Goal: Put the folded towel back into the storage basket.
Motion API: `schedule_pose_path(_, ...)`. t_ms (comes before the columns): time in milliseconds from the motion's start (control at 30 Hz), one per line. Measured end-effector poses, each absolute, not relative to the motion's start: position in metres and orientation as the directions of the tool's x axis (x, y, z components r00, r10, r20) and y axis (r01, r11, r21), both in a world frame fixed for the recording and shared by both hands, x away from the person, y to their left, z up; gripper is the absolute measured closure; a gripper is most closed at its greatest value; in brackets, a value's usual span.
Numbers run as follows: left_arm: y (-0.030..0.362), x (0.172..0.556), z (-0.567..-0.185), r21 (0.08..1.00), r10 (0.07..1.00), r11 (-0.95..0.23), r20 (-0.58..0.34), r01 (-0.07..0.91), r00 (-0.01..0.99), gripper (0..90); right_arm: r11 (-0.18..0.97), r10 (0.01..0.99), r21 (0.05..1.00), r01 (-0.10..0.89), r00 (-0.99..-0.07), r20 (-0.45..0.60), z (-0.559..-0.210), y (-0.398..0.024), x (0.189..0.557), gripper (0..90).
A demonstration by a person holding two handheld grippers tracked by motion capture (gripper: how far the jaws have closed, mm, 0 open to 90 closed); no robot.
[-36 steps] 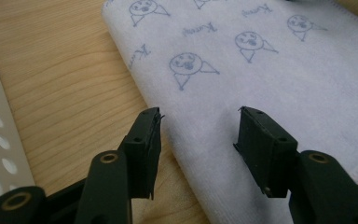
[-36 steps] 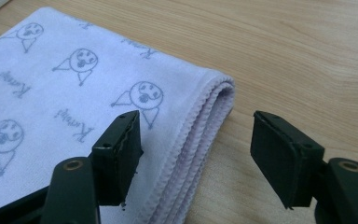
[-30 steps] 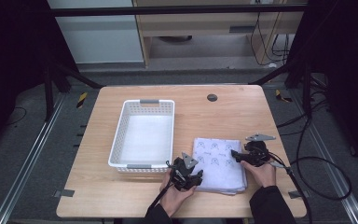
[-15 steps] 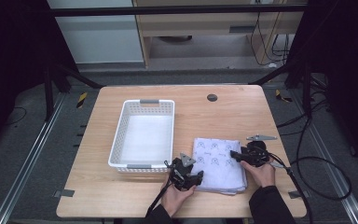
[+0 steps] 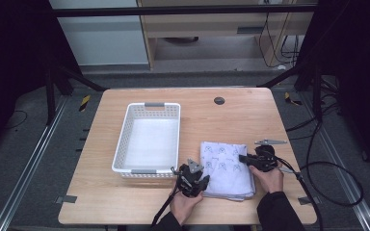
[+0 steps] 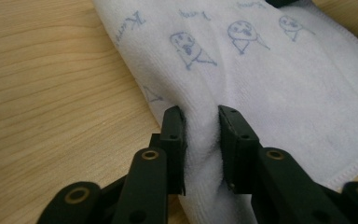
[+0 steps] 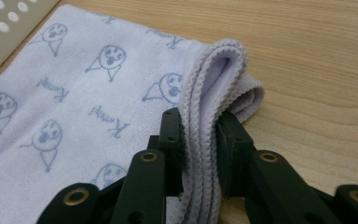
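A folded white towel printed with small blue faces lies on the wooden table, right of a white basket. My left gripper sits at the towel's near left edge. Its jaws have just been closing, and in the left gripper view they pinch a raised fold of the towel. My right gripper is at the towel's right edge. Its jaws have also just been closing, and they clamp the stacked hemmed edges of the towel.
The white perforated basket has grey handles and a bare floor, and its wall shows beyond the towel. A small dark round hole marks the far table middle. Cables trail off the right table edge.
Both grippers have stayed in place at the towel's edges. Their jaws have drawn together on the cloth.
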State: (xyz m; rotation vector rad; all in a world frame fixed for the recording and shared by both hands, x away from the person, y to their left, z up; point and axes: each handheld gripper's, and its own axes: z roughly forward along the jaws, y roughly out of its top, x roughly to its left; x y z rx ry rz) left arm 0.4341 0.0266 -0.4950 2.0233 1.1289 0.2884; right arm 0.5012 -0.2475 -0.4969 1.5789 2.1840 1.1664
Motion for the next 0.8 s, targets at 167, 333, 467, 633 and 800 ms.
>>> schedule_pose_path(167,0.031,0.435,-0.495,0.737,0.79,-0.261,-0.208,0.623,0.576,75.6,0.111,0.869,0.705,0.701,-0.412,0.274,-0.493,-0.249,0.5,77.7)
schedule_pose_path(333,0.032,0.433,-0.491,0.751,0.781,-0.268,-0.197,0.604,0.592,76.2,0.095,0.856,0.734,0.672,-0.432,0.285,-0.48,-0.25,0.493,77.9)
schedule_pose_path(467,0.033,0.432,-0.486,0.762,0.776,-0.268,-0.192,0.589,0.601,76.4,0.11,0.849,0.759,0.642,-0.458,0.264,-0.47,-0.249,0.489,78.0)
schedule_pose_path(633,0.033,0.429,-0.478,0.777,0.767,-0.265,-0.188,0.571,0.613,76.5,0.107,0.843,0.787,0.607,-0.475,0.252,-0.455,-0.249,0.483,78.1)
schedule_pose_path(800,0.037,0.427,-0.461,0.8,0.759,-0.26,-0.176,0.541,0.626,76.5,0.108,0.843,0.811,0.574,-0.485,0.231,-0.444,-0.249,0.479,78.1)
